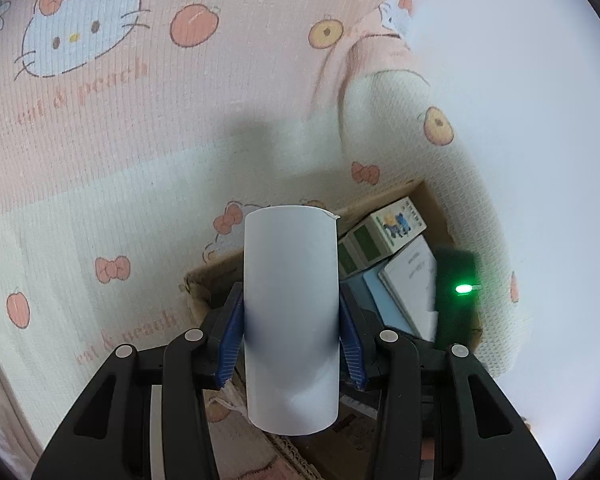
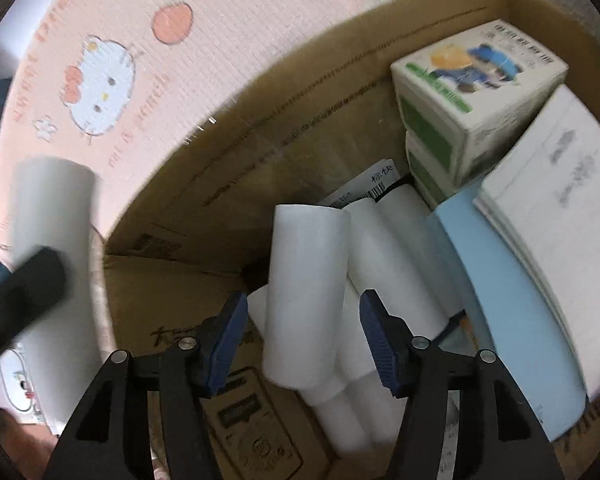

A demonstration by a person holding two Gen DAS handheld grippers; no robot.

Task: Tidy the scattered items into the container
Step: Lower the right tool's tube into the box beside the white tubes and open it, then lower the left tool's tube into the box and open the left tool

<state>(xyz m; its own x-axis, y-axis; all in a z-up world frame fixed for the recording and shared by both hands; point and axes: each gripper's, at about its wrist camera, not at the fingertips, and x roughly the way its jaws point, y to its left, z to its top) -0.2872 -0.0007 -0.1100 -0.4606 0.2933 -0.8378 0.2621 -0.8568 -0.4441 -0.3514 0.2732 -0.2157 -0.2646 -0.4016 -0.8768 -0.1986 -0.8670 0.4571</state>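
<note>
Rolls going into the box

Clamping a white roll [image 1: 291, 320] lengthwise, long axis pointing away, the left tool [image 1: 291, 320] is hovering near the cardboard box [image 1: 428, 196] edge. Gaping wide, the right tool [image 2: 303, 336] is angling down inside the box over another roll [image 2: 306, 292], pads clear, tilted on more rolls; cartons [image 2: 476, 92] are crowding the far corner.

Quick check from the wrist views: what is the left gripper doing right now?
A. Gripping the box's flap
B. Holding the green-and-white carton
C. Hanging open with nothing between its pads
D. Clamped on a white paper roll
D: in the left wrist view both blue pads of the left gripper press against the sides of a white paper roll, held above the cardboard box.
</note>
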